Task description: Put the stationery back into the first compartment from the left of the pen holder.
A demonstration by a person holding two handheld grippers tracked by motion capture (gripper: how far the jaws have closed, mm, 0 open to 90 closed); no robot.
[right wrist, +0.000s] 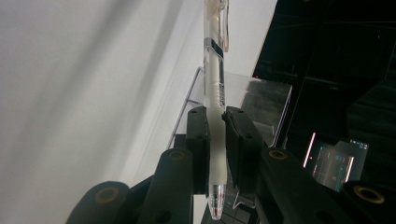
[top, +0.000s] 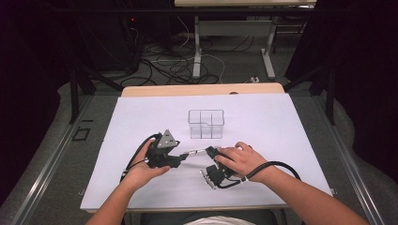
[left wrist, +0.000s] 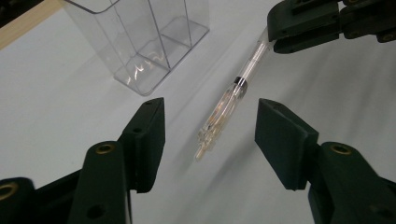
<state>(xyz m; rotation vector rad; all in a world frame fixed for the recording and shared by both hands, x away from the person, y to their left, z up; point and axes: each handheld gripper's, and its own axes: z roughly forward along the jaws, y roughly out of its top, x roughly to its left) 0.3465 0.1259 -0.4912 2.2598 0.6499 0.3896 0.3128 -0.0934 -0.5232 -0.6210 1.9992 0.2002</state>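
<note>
A clear ballpoint pen (right wrist: 215, 88) is clamped in my right gripper (right wrist: 215, 135), gripped around its frosted grip section with the tip pointing back toward the camera. In the left gripper view the pen (left wrist: 229, 100) slants over the white sheet, its clip end reaching between the open jaws of my left gripper (left wrist: 210, 123) without touching either of them. The right gripper (left wrist: 303, 23) holds it from the upper right. In the high view both the left gripper (top: 184, 157) and right gripper (top: 210, 151) meet near the table's middle, with the pen (top: 196, 152) bridging them.
A clear plastic organiser (top: 205, 123) with several compartments stands upright just beyond the grippers, seen also as the organiser (left wrist: 140, 42). White paper (top: 141, 122) covers the table; its wooden edge (top: 202, 89) shows at the far side. Cables and table legs lie on the floor behind.
</note>
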